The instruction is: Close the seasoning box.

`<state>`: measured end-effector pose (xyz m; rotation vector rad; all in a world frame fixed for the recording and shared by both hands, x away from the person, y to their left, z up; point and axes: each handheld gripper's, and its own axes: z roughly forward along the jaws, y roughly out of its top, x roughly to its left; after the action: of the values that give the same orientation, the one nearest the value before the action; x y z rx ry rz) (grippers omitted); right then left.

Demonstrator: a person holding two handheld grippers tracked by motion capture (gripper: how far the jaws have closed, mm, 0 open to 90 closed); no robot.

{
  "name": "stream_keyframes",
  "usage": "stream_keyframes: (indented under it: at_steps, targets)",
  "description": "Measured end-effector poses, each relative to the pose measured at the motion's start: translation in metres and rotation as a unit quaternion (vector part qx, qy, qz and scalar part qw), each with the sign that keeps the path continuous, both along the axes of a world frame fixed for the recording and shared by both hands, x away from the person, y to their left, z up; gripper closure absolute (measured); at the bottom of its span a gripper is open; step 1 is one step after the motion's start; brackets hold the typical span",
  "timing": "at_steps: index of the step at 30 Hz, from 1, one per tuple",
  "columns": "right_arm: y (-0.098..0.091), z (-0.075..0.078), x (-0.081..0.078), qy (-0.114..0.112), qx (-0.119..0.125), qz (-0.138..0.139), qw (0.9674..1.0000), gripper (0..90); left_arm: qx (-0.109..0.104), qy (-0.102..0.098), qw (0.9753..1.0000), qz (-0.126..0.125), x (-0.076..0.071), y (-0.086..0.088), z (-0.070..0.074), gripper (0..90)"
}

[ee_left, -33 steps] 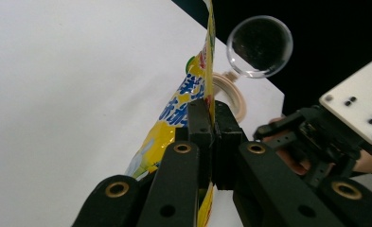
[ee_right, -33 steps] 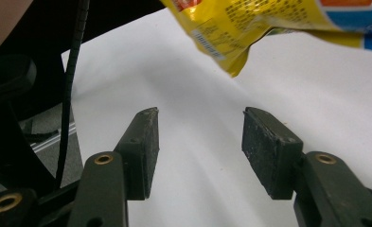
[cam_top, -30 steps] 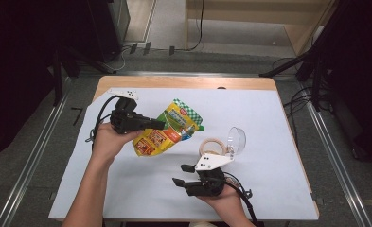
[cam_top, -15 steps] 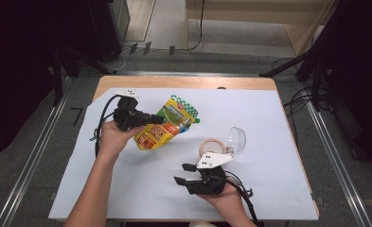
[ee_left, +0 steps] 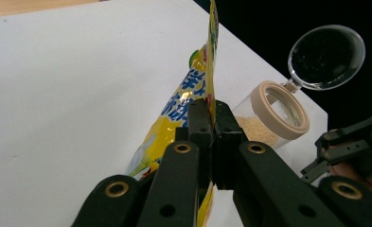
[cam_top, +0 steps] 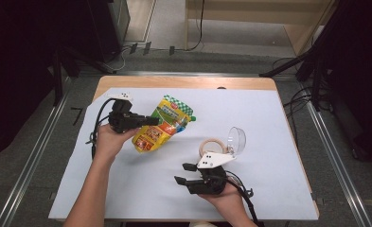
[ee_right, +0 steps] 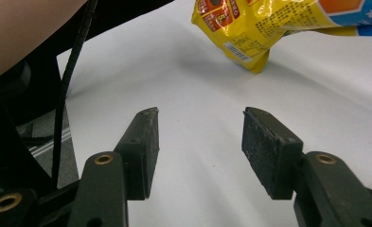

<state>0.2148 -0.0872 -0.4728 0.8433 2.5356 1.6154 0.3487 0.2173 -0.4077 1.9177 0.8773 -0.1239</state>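
1. Left gripper view looks along the left claw (ee_left: 211, 137), whose two black jaws are pressed together on the edge of the yellow pouch (ee_left: 193, 99), the foil pinched between the pads.
2. High view puts that left claw (cam_top: 148, 121) at the far left of the tabletop (cam_top: 269, 109), with the yellow pouch (cam_top: 162, 125) hanging from it, its green-checked top toward the far side and its lower corner low over the white sheet; I cannot tell whether it touches.
3. Right of the pouch stands a small clear jar (ee_left: 273, 118) with a tan rim and pale grains inside, its hinged clear lid (ee_left: 326, 56) flipped up and open.
4. Right claw (ee_right: 200, 142) waits at the near edge with jaws wide apart and nothing between them, pointing toward the pouch's bottom corner (ee_right: 254, 59); in the high view the right claw (cam_top: 186, 174) sits just near of the jar (cam_top: 212, 146).
5. Risks, as I judge them: the grip is narrow and on slick foil, so the pouch could slip or swing; a swing rightward could knock the open jar and spill grains.
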Motion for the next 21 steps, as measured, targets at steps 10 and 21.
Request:
stream_keyframes:
  at_steps: [10,21]
  targets:
    - [-0.001,0.001,0.000,-0.001,0.000,0.000,1.0000,48.3,0.005,0.002,0.9999,0.015,-0.011,0.021,-0.001,88.5]
    - [0.000,0.000,0.000,-0.001,-0.005,0.000,1.0000,48.3,0.000,0.008,0.9994,0.033,-0.025,0.050,-0.006,87.7]
